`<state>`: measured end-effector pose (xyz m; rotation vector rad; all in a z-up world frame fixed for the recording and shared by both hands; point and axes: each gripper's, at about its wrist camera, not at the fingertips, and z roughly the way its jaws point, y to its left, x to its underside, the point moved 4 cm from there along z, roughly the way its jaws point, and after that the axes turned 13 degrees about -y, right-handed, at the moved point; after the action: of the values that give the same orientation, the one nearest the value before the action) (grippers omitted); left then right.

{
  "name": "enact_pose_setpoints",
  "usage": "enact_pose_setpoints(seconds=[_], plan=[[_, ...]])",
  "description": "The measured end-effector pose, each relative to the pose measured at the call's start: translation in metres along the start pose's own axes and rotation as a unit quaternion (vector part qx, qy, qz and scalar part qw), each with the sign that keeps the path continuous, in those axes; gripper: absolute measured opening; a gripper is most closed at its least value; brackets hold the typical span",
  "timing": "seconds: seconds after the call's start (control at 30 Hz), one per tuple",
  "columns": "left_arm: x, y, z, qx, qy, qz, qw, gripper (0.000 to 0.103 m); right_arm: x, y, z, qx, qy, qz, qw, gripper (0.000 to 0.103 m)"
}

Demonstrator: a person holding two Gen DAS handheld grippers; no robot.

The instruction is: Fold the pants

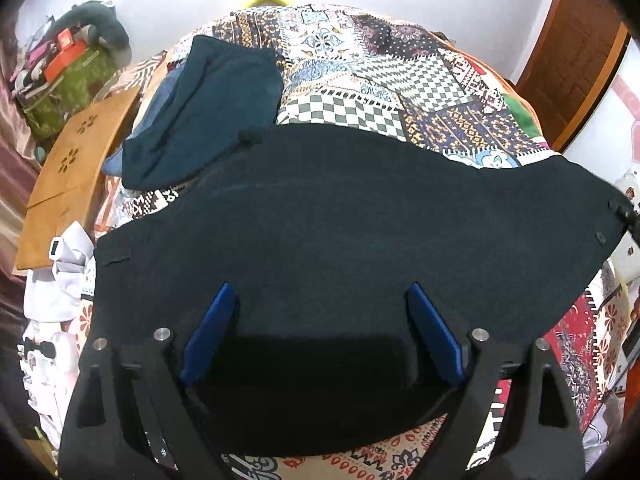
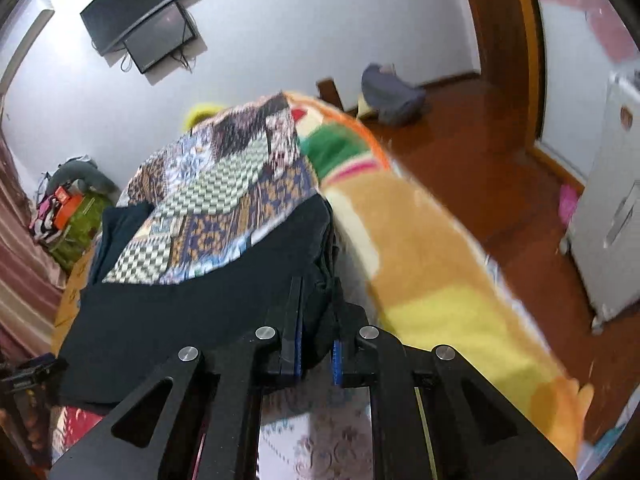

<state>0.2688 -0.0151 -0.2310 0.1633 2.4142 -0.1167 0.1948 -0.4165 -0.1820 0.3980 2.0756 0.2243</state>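
The black pants (image 1: 340,232) lie spread across the patchwork bedspread (image 1: 360,76). My left gripper (image 1: 320,296) is open, its blue pads (image 1: 212,328) wide apart just above the near part of the pants, holding nothing. My right gripper (image 2: 316,304) is shut on a bunched end of the pants (image 2: 200,292) at the bed's right edge; the cloth is pinched between its fingers. The right gripper also shows in the left wrist view (image 1: 622,212) at the pants' far right end.
A stack of folded dark clothes (image 1: 208,112) lies at the bed's far left. A wooden board (image 1: 76,172) and a white garment (image 1: 60,276) are at the left. An orange-yellow blanket (image 2: 440,260) hangs off the bed's right side above the wooden floor (image 2: 480,152).
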Motion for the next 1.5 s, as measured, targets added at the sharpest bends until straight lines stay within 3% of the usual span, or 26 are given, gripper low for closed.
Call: enact_pose_setpoints(seconds=[0.13,0.43,0.7,0.87,1.07,1.23,1.33,1.5], plan=[[-0.007,0.001,-0.012,0.006,-0.02,-0.005,0.9998,0.089,-0.02,0.02,-0.009,-0.016,-0.025,-0.022,0.999,0.009],[-0.021,0.01,-0.055,-0.002,-0.083,-0.003,0.9965,0.089,-0.067,0.105,-0.029,-0.112,-0.072,-0.056,0.989,0.009],[-0.016,0.034,-0.085,-0.011,-0.114,-0.017,0.9933,0.09,-0.07,0.201,-0.021,-0.207,-0.07,-0.075,0.973,0.009],[-0.008,0.054,-0.094,-0.023,-0.117,-0.036,0.9922,0.09,-0.041,0.254,-0.004,-0.251,-0.034,-0.096,0.963,0.009],[0.007,0.074,-0.1,-0.039,-0.11,-0.05,0.9919,0.09,0.032,0.306,0.028,-0.291,0.066,-0.128,0.946,0.009],[0.015,0.083,-0.099,-0.044,-0.1,-0.056,0.9924,0.09,0.102,0.324,0.041,-0.301,0.151,-0.184,0.923,0.01],[0.016,0.084,-0.098,-0.047,-0.099,-0.055,0.9924,0.09,0.127,0.322,0.04,-0.303,0.185,-0.213,0.91,0.017],[0.009,0.08,-0.095,-0.042,-0.099,-0.051,0.9929,0.09,0.127,0.32,0.03,-0.321,0.208,-0.226,0.896,0.029]])
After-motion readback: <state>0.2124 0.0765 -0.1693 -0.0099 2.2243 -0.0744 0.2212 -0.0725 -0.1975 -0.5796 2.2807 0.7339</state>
